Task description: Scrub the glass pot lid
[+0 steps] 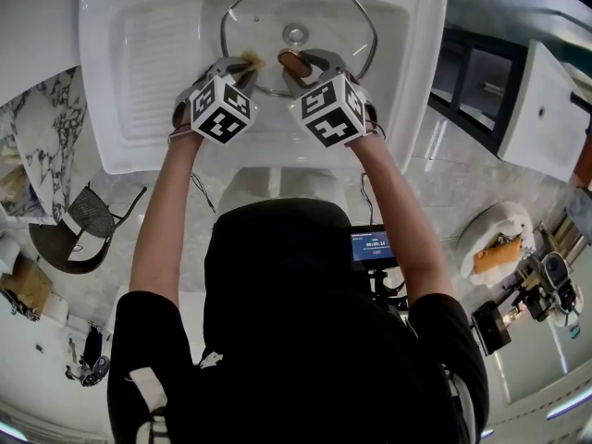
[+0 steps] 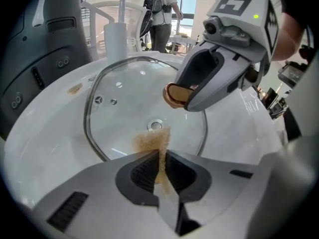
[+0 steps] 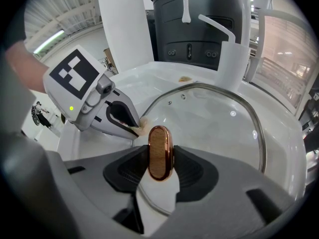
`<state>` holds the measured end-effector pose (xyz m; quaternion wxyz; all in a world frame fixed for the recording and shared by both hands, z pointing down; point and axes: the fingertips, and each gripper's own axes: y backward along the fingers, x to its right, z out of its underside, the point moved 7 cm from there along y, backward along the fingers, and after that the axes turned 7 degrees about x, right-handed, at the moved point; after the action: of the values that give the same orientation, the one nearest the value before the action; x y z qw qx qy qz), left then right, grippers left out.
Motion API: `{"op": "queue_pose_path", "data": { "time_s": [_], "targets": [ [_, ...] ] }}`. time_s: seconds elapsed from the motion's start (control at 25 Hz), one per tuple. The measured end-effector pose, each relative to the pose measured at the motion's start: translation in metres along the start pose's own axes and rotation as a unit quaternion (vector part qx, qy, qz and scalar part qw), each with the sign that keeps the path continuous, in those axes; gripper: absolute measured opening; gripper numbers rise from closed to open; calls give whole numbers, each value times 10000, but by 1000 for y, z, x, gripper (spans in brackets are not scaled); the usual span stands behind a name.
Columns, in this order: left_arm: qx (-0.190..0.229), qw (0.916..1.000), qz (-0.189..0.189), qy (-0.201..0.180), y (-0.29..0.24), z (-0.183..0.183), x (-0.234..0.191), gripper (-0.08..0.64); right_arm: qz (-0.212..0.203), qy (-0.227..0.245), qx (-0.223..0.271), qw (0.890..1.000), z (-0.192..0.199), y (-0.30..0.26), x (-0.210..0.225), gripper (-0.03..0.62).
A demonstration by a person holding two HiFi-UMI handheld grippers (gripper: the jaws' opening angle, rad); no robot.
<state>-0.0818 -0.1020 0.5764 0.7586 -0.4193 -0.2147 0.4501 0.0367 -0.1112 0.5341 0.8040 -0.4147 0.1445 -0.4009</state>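
Pinched almost shut in the left claw (image 2: 162, 159) is a thin brownish scrub pad (image 2: 152, 141), its fuzzy end touching the glass lid (image 2: 127, 108) just on the near side of the lid's centre fitting. The right claw (image 3: 159, 169) is closed on a copper-rimmed wooden knob (image 3: 159, 146), clamped flat between the pads. I cannot tell whether that knob is joined to the lid.

The lid lies flat in the bowl of the white basin (image 1: 139, 72), toward its right edge, with the ribbed drainer (image 1: 162, 40) to the left. Both claws sit at the lid's near rim, close beside each other.

The scrub looks barely begun, since only a small patch near the centre is covered. It should go best with the right claw bracing firmly so the glass cannot skate on the slick basin. The left should work the pad in short overlapping strokes outward to the metal rim, pressing lightly. The pad is gripped by a narrow edge and could fold or slip out under hard pressure.
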Motion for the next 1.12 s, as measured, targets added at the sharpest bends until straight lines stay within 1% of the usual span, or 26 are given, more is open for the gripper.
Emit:
{"op": "queue_pose_path", "data": {
  "time_s": [0.2,0.36,0.56,0.96,1.04,1.12],
  "targets": [
    [-3,10000,-30,86,3,-1,0,20,48,-2,-46,10000,-1,0,0,150],
    [5,9999,-39,96,7,-2,1,18,59,66,-181,9998,0,3,-1,146],
    [127,9997,-119,185,20,-5,0,18,114,139,-241,9995,-1,13,-2,138],
    [682,9962,-428,338,59,-28,4,18,462,116,-83,9988,-15,44,-1,79],
    [862,9942,-459,451,69,-33,5,18,603,121,-63,9981,-18,51,-2,20],
    [1041,9915,-499,606,79,-37,5,18,739,126,6,9972,-23,59,-3,5]
  ]
}}
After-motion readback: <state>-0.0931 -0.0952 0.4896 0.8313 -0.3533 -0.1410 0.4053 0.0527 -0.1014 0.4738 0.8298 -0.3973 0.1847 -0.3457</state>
